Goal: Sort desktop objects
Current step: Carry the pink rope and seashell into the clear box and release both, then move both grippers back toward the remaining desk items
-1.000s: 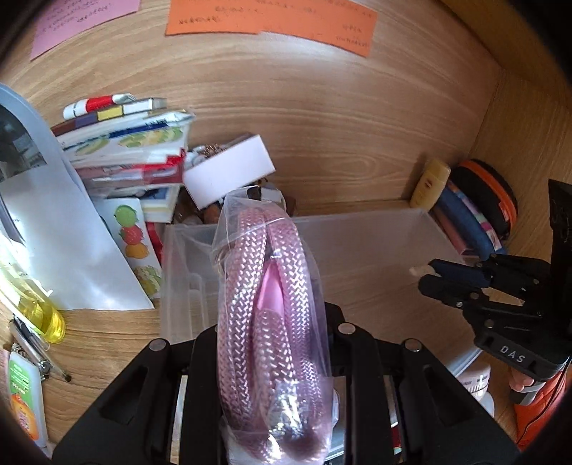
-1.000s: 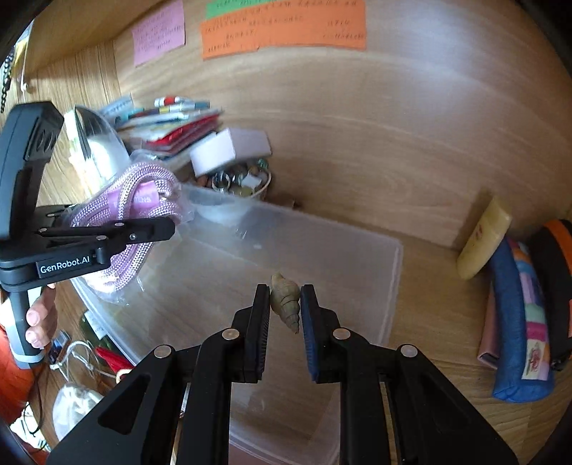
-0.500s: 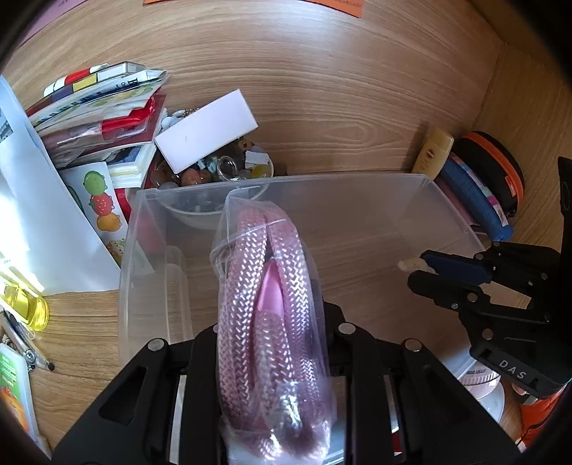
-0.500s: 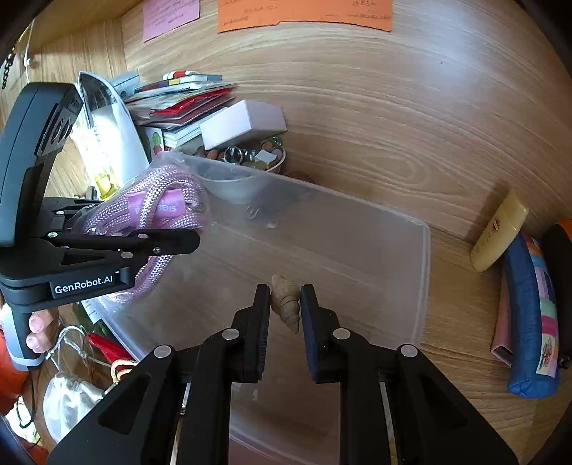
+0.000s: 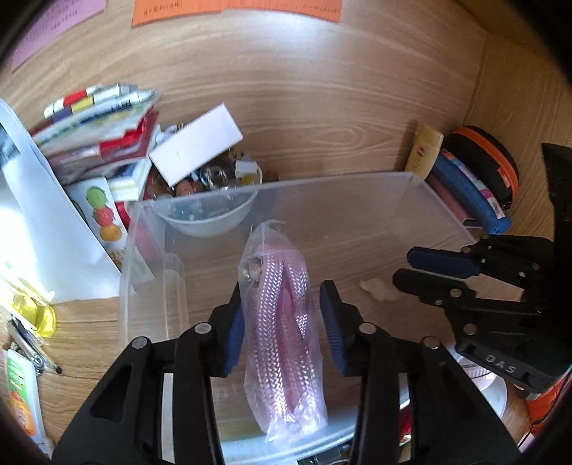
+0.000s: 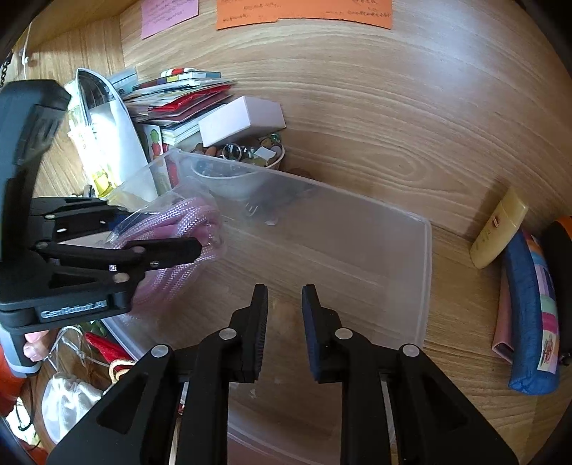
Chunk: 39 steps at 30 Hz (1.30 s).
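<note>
Both tongs (image 5: 282, 314) (image 6: 284, 322) gape — bagged rope (image 5: 286, 329), shell (image 5: 379, 289) loose inside bin (image 5: 339, 179).

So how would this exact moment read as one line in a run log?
left gripper: open, bagged pink rope between fingers | right gripper: open, empty | shell: in clear bin

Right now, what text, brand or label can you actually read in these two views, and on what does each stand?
"DAS": on the right gripper body, left wrist view.
"GenRobot.AI": on the left gripper body, blurred but just legible.
Orange note and pink note: handwriting too small to read.
Yellow tube: red logo, unreadable.
Booklets: print blurred.
</note>
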Each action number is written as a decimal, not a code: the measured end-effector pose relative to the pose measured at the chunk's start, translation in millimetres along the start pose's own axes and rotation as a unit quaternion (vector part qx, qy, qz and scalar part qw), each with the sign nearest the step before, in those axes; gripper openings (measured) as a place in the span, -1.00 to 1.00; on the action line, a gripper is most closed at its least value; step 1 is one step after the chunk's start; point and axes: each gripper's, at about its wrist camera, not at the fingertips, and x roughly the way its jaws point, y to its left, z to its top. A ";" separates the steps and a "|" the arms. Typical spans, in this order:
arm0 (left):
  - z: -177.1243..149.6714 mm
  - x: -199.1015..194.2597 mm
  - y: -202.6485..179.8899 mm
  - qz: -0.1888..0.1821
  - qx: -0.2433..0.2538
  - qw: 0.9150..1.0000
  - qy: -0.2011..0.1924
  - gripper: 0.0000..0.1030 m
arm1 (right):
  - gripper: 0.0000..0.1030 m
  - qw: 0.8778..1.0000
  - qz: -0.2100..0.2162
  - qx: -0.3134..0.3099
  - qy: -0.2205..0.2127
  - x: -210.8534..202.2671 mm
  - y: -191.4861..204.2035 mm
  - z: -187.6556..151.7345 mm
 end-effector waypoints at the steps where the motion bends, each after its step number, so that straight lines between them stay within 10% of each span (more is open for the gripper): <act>1: -0.1 -2.8 -0.4 0.001 0.002 1.000 -0.004 -0.15 | -0.63 1.000 0.001 0.001 0.001 0.7 -0.9 0.4; 20: 5.1 -41.5 4.5 0.028 0.003 0.997 -0.074 0.43 | 0.35 0.999 -0.029 -0.022 -0.039 -20.4 14.6 0.9; 39: -18.1 -110.6 0.0 0.093 0.018 0.988 -0.121 0.90 | 0.64 0.992 -0.056 -0.028 -0.109 -98.2 35.5 -17.0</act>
